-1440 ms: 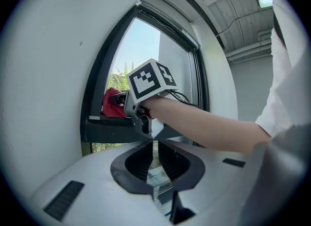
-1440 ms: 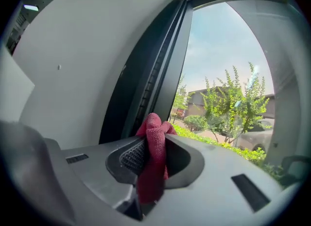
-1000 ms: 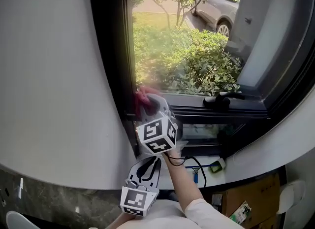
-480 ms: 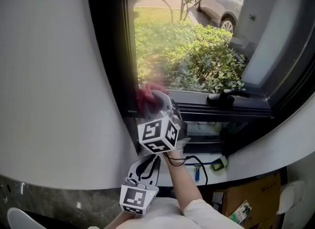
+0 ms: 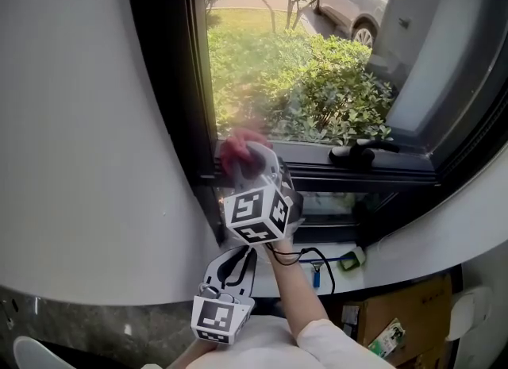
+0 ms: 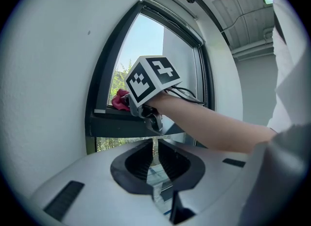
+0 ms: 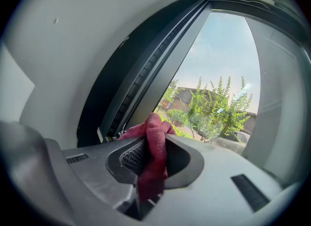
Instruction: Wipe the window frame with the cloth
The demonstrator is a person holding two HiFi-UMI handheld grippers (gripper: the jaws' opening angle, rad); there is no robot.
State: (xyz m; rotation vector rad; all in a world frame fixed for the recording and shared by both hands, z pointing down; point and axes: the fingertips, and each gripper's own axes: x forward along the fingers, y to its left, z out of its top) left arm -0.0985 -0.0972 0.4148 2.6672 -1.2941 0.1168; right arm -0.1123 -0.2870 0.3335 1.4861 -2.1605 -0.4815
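Right gripper (image 7: pixel 155 140) clamped on a red cloth (image 7: pixel 155 154), bunched between the ribbed pads and bulging out past the tips. Just ahead of those tips, the dark window frame (image 7: pixel 127 96), near its lower left corner; actual contact between cloth and frame hard to make out. In the head view, only a tuft of cloth visible beyond the gripper, the rest hidden behind its body and marker cube. Left gripper (image 6: pixel 154 149) well below and behind the right one, clear of the frame, jaws drawn to a thin slit, nothing between. Beyond the glass, shrubs (image 5: pixel 337 94) and a car (image 5: pixel 349 6) cut off by the top edge.
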